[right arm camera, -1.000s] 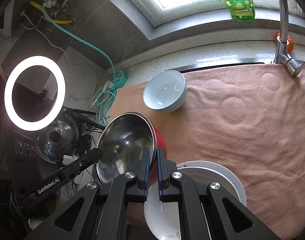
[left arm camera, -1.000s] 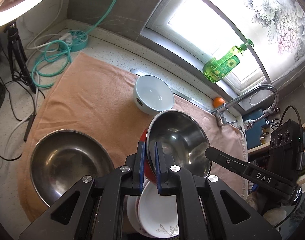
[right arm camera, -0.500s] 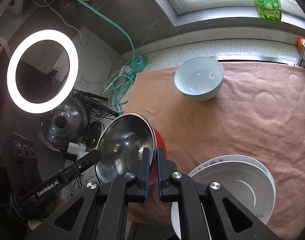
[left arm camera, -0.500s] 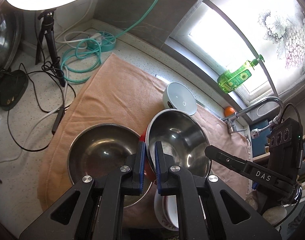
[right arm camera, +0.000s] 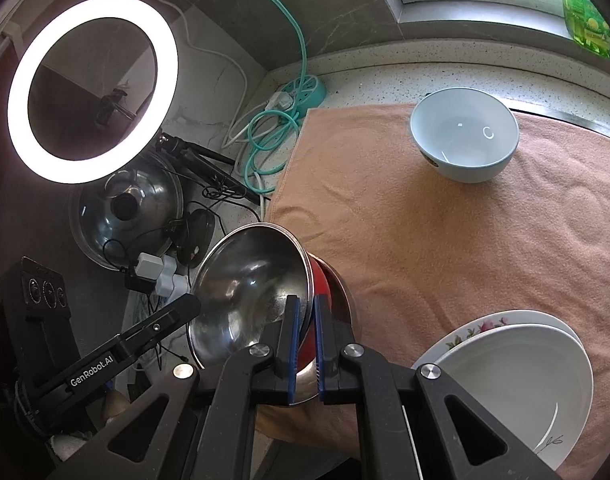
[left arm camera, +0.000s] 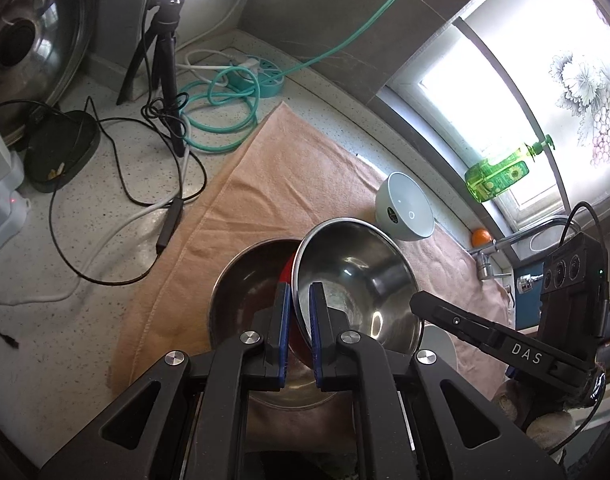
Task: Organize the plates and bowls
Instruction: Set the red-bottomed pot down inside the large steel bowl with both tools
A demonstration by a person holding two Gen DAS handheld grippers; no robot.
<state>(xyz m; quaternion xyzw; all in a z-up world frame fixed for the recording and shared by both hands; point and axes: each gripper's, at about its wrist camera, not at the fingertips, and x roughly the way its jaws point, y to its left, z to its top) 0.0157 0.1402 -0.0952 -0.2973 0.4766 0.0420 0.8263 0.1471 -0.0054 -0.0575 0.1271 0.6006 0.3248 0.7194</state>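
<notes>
Both grippers hold one steel bowl with a red outside (left arm camera: 355,276) by opposite rims, tilted. My left gripper (left arm camera: 301,320) is shut on its left rim; my right gripper (right arm camera: 305,328) is shut on its right rim. The same bowl shows in the right wrist view (right arm camera: 253,280). It hangs over a larger steel bowl (left arm camera: 245,292) that sits on the peach towel (left arm camera: 285,184). A pale blue bowl (right arm camera: 465,132) stands on the towel's far side. Stacked white plates (right arm camera: 517,376) lie at the towel's near right.
Left of the towel, the speckled counter (left arm camera: 85,240) carries black cables, a tripod (left arm camera: 161,56), a teal hose (left arm camera: 225,112) and a steel pot lid (right arm camera: 129,208). A ring light (right arm camera: 93,88), green soap bottle (left arm camera: 501,176), orange (left arm camera: 482,236) and tap (left arm camera: 517,240) stand behind.
Both grippers carried the red-sided steel bowl leftward, away from the plates, until it hangs over the larger steel bowl. Both grips stayed shut.
</notes>
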